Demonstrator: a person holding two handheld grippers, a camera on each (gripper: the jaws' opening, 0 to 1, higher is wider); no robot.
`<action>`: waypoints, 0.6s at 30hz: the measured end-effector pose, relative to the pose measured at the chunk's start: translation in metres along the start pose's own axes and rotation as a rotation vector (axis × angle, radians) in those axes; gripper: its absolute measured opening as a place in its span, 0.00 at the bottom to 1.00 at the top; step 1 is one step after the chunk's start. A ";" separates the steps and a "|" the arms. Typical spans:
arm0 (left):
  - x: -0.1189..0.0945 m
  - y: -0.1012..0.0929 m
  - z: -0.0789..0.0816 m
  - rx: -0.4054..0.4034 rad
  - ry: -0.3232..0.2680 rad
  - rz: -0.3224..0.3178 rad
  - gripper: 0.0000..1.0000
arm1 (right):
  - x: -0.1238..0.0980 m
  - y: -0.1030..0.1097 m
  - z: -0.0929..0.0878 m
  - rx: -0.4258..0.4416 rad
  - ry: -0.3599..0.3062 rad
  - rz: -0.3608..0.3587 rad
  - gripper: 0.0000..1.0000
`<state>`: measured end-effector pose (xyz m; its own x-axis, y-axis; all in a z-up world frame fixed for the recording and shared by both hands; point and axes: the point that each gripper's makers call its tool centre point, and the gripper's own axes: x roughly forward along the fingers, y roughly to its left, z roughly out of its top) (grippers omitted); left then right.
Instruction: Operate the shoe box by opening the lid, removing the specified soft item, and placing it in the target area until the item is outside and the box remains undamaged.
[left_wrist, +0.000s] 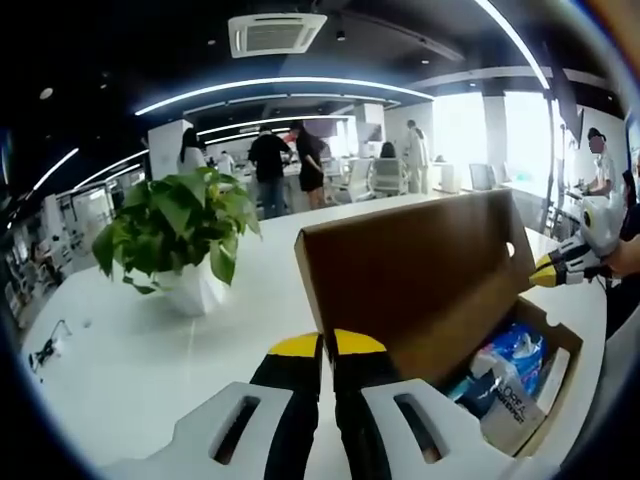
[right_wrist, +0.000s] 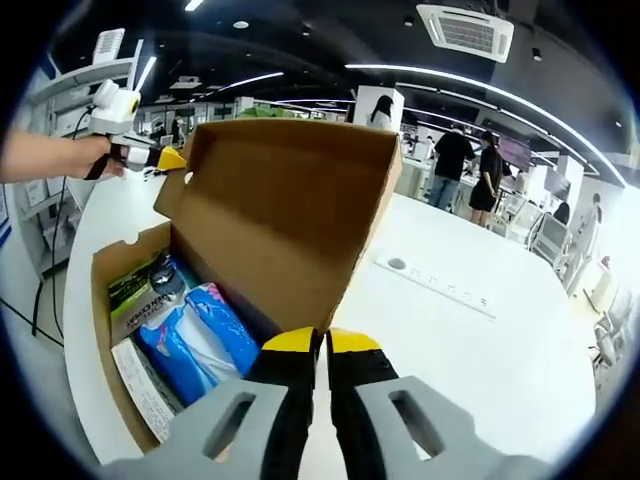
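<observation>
Left gripper view: left gripper (left_wrist: 327, 345) jaws together, empty, at raised lid (left_wrist: 420, 275) edge; box (left_wrist: 557, 392) on table (left_wrist: 120, 350). Right gripper (right_wrist: 320, 342) likewise closed, empty; blue pack (right_wrist: 195, 335) inside box; table free beyond.

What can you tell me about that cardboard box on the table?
The shoe box is plain brown cardboard and sits on a white table. Its hinged lid stands raised, tilted over the opening, with a small round hole near one corner. Inside lie blue soft packs, a green-and-black packet and a printed leaflet. A yellow-tipped left gripper meets the lid's far corner; the right gripper, shut, sits at the lid's near edge.
</observation>
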<state>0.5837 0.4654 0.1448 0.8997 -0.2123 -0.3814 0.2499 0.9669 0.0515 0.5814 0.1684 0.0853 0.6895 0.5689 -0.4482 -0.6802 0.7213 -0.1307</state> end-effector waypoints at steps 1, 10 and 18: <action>0.001 0.000 0.000 0.000 0.000 0.000 0.00 | 0.000 0.000 0.000 0.003 -0.001 0.001 0.01; 0.014 0.006 -0.003 0.000 0.010 0.003 0.01 | 0.003 -0.002 0.001 0.032 -0.002 -0.012 0.01; 0.023 0.008 -0.006 0.002 0.023 0.010 0.02 | 0.005 -0.004 0.002 0.004 0.000 -0.013 0.00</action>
<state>0.6043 0.4691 0.1311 0.8938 -0.1991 -0.4019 0.2415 0.9687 0.0573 0.5880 0.1697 0.0852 0.6984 0.5591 -0.4468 -0.6698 0.7306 -0.1329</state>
